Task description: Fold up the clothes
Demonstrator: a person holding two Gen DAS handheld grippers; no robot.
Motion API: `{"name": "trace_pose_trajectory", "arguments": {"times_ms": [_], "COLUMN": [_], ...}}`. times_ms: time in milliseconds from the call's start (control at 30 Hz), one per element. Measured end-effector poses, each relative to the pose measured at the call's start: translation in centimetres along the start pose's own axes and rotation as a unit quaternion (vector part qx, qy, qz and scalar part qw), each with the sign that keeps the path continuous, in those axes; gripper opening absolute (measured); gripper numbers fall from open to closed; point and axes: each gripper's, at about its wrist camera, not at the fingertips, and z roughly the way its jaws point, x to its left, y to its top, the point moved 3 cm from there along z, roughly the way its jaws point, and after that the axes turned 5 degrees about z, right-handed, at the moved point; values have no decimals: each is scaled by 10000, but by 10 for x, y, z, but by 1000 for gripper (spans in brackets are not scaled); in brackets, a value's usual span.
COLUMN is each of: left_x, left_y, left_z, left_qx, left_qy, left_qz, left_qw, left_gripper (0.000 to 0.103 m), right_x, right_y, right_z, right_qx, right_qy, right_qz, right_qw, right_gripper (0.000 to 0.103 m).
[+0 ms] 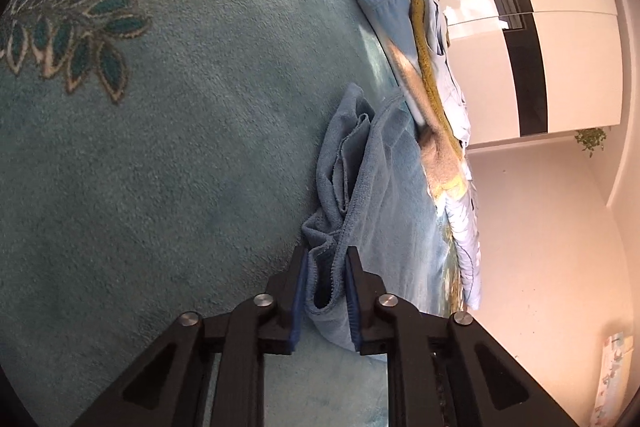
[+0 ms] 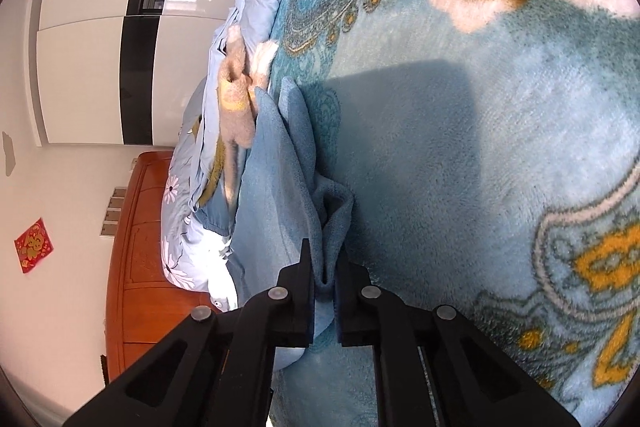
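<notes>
A light blue fleece garment (image 1: pixel 380 179) lies crumpled on a teal patterned blanket (image 1: pixel 160 147). My left gripper (image 1: pixel 326 255) is shut on a bunched hem of this blue garment, cloth squeezed between the blue pads. In the right wrist view the same blue garment (image 2: pixel 276 167) hangs in folds, and my right gripper (image 2: pixel 325 255) is shut on a pinched fold of it, the cloth running between the two black fingers. Both views are rolled on their side.
A pile of other clothes (image 1: pixel 424 39), blue, mustard and beige, lies past the garment. A beige fuzzy piece (image 2: pixel 236 107) and floral bedding (image 2: pixel 188 187) sit at the bed's edge. A wooden headboard (image 2: pixel 140 247) and white wardrobe (image 1: pixel 580 67) stand beyond.
</notes>
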Motion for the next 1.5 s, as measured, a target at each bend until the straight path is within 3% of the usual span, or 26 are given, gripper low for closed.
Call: {"name": "trace_pose_trajectory", "arguments": {"times_ms": [200, 467, 667, 767, 833, 933, 1033, 1167, 1333, 1400, 1467, 1500], "left_x": [-5, -12, -5, -25, -37, -68, -101, -138, -144, -140, -123, -113], "left_y": [-6, -31, -33, -25, -21, -30, -57, -96, -133, -140, -140, -138], "left_z": [-7, -20, -21, -26, -40, -46, -22, 43, 69, 80, 94, 98], "left_qx": [73, 483, 792, 538, 245, 165, 477, 1049, 1615, 1730, 1914, 1989], "left_qy": [102, -33, 56, 389, 836, 835, 643, 307, -50, 67, 299, 219], "left_qz": [250, 574, 403, 866, 1286, 2002, 2541, 2829, 2712, 2690, 2424, 2132], "left_qw": [9996, 9972, 9960, 9940, 9879, 9761, 9639, 9529, 9489, 9475, 9506, 9563], "left_gripper": [6, 6, 9, 9, 10, 11, 16, 16, 16, 16, 16, 16], "right_x": [8, -6, -16, -13, -12, -10, -10, -3, 5, 6, 6, 6], "right_y": [-4, -15, -17, -16, -16, -17, -19, -19, -20, -20, -21, -21], "right_z": [-13, -52, -54, -55, -55, -54, -53, -54, -55, -55, -54, -53], "right_qx": [20, -107, -78, -39, -8, -4, 6, 47, 45, 38, 50, 62], "right_qy": [38, -37, -229, -255, -257, -347, -345, -465, -611, -631, -679, -704], "right_qz": [-105, -47, -16, -87, -116, -210, -203, -327, -490, -503, -504, -512], "right_qw": [9999, 9999, 9997, 9996, 9996, 9992, 9992, 9984, 9969, 9967, 9964, 9962], "right_gripper": [6, 5, 6, 6, 6, 6, 6, 6, 6, 6, 6, 6]}}
